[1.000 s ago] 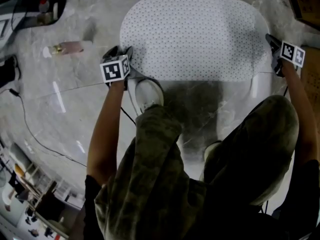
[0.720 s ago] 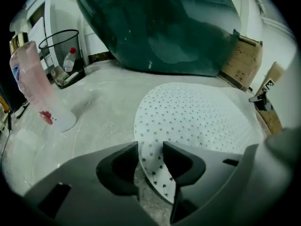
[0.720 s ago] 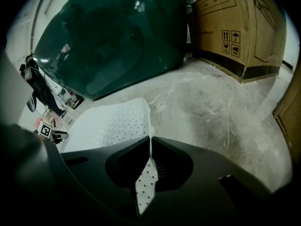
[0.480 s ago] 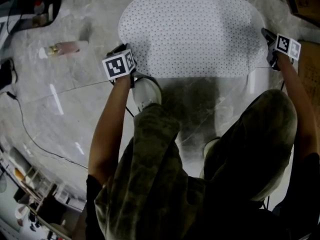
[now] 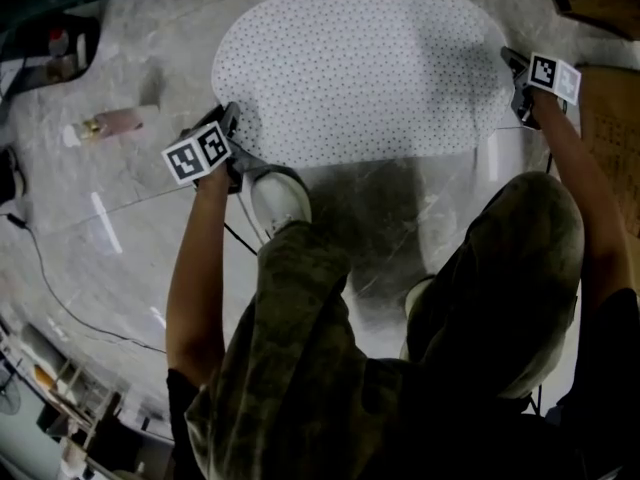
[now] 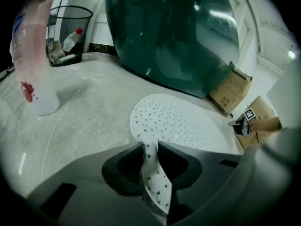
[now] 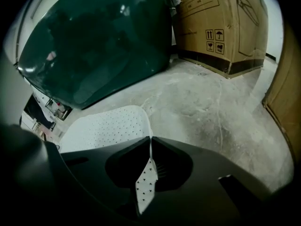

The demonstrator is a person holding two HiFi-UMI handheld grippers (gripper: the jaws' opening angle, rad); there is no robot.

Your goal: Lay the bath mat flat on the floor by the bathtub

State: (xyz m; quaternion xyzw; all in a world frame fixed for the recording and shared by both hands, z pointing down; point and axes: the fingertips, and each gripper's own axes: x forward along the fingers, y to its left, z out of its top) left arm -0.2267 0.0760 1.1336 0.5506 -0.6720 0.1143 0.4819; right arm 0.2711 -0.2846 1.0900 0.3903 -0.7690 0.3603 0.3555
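The person crouches in camouflage trousers (image 5: pixel 310 348), a white shoe (image 5: pixel 278 200) planted on the grey marbled stone floor (image 5: pixel 400 208) just behind the left gripper (image 5: pixel 230 126). That gripper's jaws stand narrow. They have just been opening a little after a quick close, and the curled near-left edge of the white oval rubber bath mat with small dark dots (image 5: pixel 370 68) fills the gap between them, touching both tips. Since a second ago its marker cube has rolled, so its patterned faces now sit tilted, and it lies lower and further left in the head view.

The right gripper (image 5: pixel 514 68) is clamped tight on the mat's right end, as it was before, a thin strip of mat pinched between its jaws.

The rest of the mat lies spread flat on the floor ahead, between the two grippers. The dark green glossy bathtub (image 6: pixel 174 32) rises just beyond its far edge. A pink-and-white bottle (image 5: pixel 112 123) is well to the left, with a black wire bin (image 6: pixel 70 32) further off. Brown cardboard boxes (image 7: pixel 221 22) stand beyond the tub's right side.
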